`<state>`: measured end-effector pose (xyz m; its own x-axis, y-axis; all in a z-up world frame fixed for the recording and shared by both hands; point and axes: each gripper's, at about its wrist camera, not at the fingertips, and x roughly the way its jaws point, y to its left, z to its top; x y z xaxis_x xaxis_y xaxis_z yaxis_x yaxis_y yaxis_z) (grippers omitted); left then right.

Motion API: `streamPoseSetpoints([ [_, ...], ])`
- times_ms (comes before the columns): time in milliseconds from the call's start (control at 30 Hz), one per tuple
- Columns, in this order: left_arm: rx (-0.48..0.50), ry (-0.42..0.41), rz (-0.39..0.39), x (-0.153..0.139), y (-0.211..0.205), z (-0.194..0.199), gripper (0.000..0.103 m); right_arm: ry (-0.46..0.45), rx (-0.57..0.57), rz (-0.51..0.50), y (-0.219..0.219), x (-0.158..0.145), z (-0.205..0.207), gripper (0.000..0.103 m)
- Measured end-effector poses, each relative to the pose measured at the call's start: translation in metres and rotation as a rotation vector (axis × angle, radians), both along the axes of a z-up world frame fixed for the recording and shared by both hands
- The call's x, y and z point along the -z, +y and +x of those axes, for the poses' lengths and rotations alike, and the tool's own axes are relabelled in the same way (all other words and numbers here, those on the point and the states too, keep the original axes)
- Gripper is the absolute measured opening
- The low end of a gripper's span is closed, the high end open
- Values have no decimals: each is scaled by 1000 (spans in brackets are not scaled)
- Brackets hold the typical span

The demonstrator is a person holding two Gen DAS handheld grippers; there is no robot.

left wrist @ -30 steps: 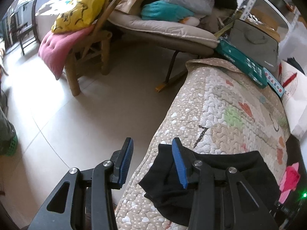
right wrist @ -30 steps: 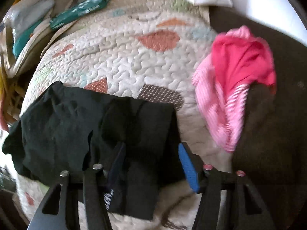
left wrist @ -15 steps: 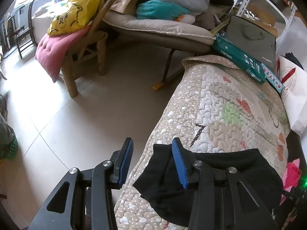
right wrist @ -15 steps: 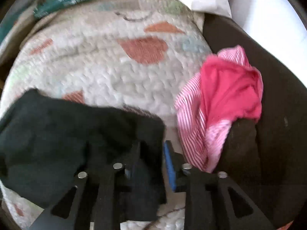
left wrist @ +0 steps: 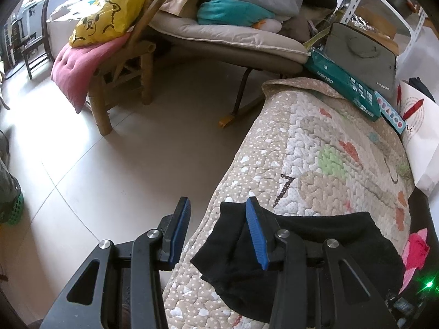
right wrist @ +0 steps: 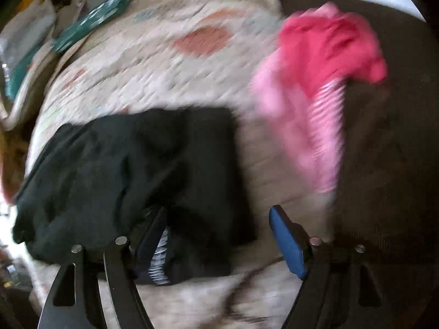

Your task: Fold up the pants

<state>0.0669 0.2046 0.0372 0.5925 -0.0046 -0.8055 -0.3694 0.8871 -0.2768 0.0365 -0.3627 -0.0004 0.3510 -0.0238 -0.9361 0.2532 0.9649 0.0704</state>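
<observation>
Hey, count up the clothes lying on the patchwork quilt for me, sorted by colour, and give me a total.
Black: 1, the pants
Pink and red: 1, the bunched garment at the quilt's edge
Total: 2

A pale, glossy tiled floor (left wrist: 115, 148) fills the left and centre of the left wrist view, washed bright by daylight from the upper left. At upper left a wooden bamboo-style chair (left wrist: 123, 76) carries a pink tufted cushion (left wrist: 79, 63) and a yellow plastic bag (left wrist: 107, 13). Across the top, a beige padded lounger (left wrist: 233, 35) holds piled clutter. At right, a beige quilted cover with coloured patches (left wrist: 329, 159) drapes a sofa.
</observation>
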Motion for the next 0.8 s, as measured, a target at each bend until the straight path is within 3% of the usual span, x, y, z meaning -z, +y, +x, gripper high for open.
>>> streamPoseSetpoints([
  [100, -10, 0, -7, 1, 4, -3, 41, 22, -64, -146, 23, 8, -4, 54],
  [133, -13, 2, -11, 1, 6, -3, 41, 13, -68, -138, 25, 4, -6, 36],
  [200, -22, 7, -20, 2, 9, -3, 41, -4, -70, -121, 28, -10, -9, 30],
  [300, -30, 15, -33, 3, 13, -2, 41, 21, -129, -264, 42, -22, -10, 29],
  [367, -38, 21, -37, 4, 16, -2, 41, 51, -169, -378, 48, -25, -10, 29],
  [467, -53, 24, -35, 4, 20, -2, 41, 105, -164, -439, 35, -22, -8, 32],
  [533, -60, 29, -36, 5, 22, -3, 41, 130, -136, -437, 26, -17, -8, 43],
  [567, -64, 33, -41, 6, 24, -3, 41, 139, -127, -438, 24, -16, -8, 57],
  [633, -67, 39, -49, 8, 25, -4, 41, 153, -129, -452, 19, -14, -8, 71],
  [800, -25, 67, -55, 18, 12, -4, 41, 102, -168, -502, 19, -43, -23, 76],
])
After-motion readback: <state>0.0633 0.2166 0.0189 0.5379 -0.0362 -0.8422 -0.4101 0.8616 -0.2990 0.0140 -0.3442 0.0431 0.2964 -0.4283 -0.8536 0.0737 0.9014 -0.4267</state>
